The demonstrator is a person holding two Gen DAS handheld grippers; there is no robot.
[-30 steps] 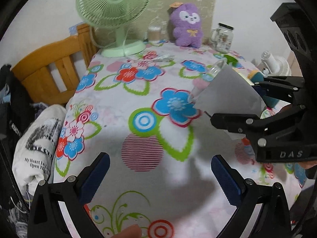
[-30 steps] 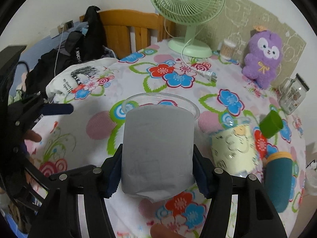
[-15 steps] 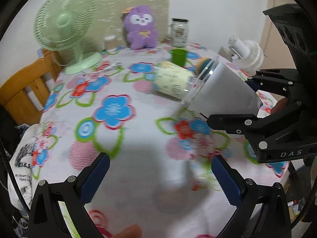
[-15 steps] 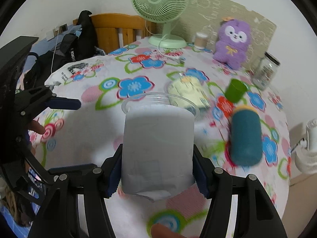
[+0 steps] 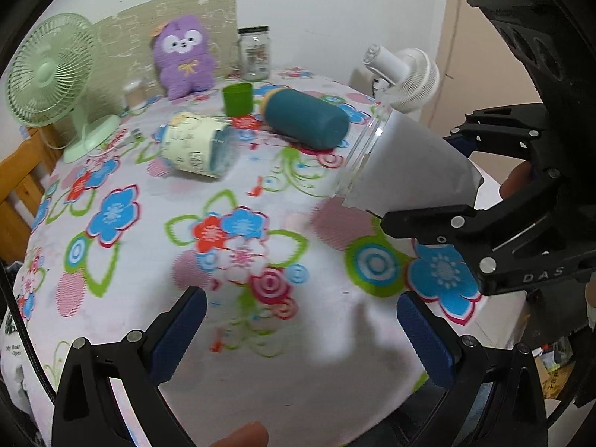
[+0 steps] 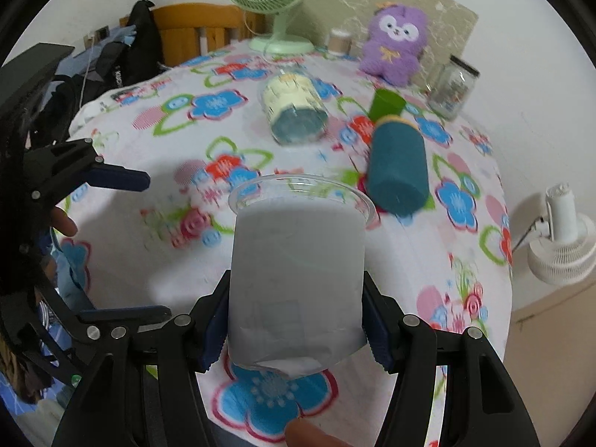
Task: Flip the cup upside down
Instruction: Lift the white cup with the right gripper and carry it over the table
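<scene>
Cup tilted in right gripper; left gripper wide, empty

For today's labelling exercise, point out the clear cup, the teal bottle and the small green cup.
clear cup (image 6: 296,275): right wrist view, on its white paper wrap.
teal bottle (image 5: 307,121): left wrist view, middle of its side.
small green cup (image 5: 237,100): left wrist view, on its wall.

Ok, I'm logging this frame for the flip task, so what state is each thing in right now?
clear plastic cup: off the table, tilted, mouth pointing away from the gripper holding it.
right gripper: shut on the cup's lower body.
left gripper: open, holding nothing.
cream cup: lying on its side.
teal bottle: lying on its side.
green cup: upright.
glass jar: upright, lid on.
</scene>
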